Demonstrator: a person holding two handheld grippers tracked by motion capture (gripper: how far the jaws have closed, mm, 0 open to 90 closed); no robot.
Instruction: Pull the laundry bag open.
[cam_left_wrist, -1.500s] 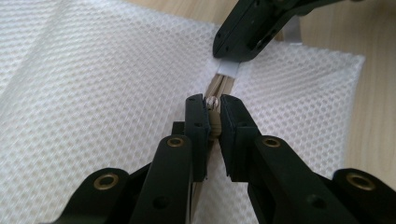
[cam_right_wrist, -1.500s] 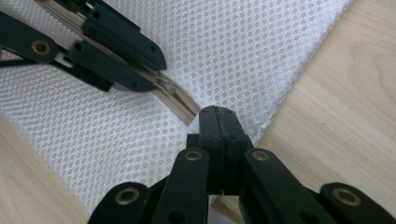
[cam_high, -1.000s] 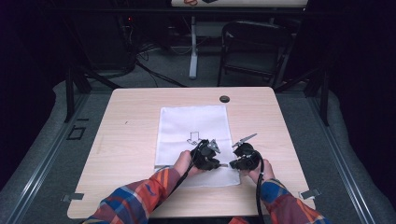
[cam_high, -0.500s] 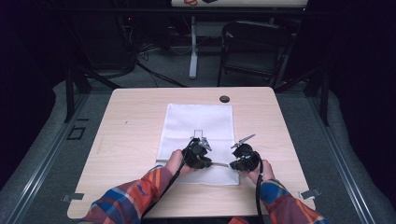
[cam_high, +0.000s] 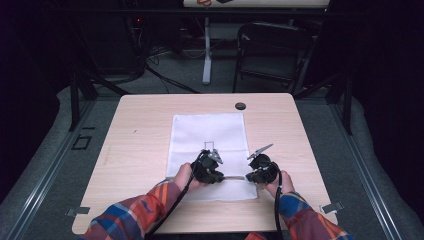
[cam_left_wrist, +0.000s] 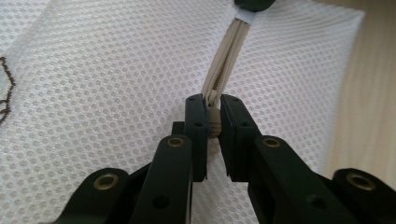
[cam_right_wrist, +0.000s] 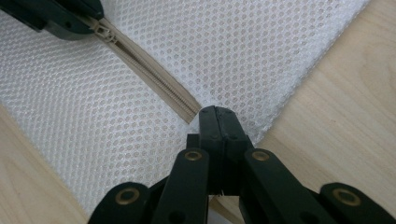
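A white mesh bag (cam_high: 210, 132) lies flat on the wooden table (cam_high: 140, 145), with a beige zipper (cam_high: 234, 177) running along its near edge. My left gripper (cam_high: 222, 176) is shut on the zipper's pull (cam_left_wrist: 214, 123), seen closely in the left gripper view (cam_left_wrist: 212, 105). The zipper (cam_left_wrist: 229, 60) stretches taut from there to my right gripper (cam_left_wrist: 252, 3). My right gripper (cam_high: 248, 177) is shut on the bag's edge at the zipper's end (cam_right_wrist: 191, 109), its jaws pressed together (cam_right_wrist: 217, 112). The left gripper (cam_right_wrist: 70, 18) shows at the far end of the zipper (cam_right_wrist: 149, 70).
A small black round cap (cam_high: 240, 106) sits near the table's far edge. A dark outlined mark (cam_high: 208, 146) is on the bag. Beyond the table stand a black chair (cam_high: 272, 50) and a white post (cam_high: 206, 50). Bare wood surrounds the bag.
My left gripper has slid leftward along the bag's near edge with the zipper pull, away from the right gripper. The right gripper has held still.
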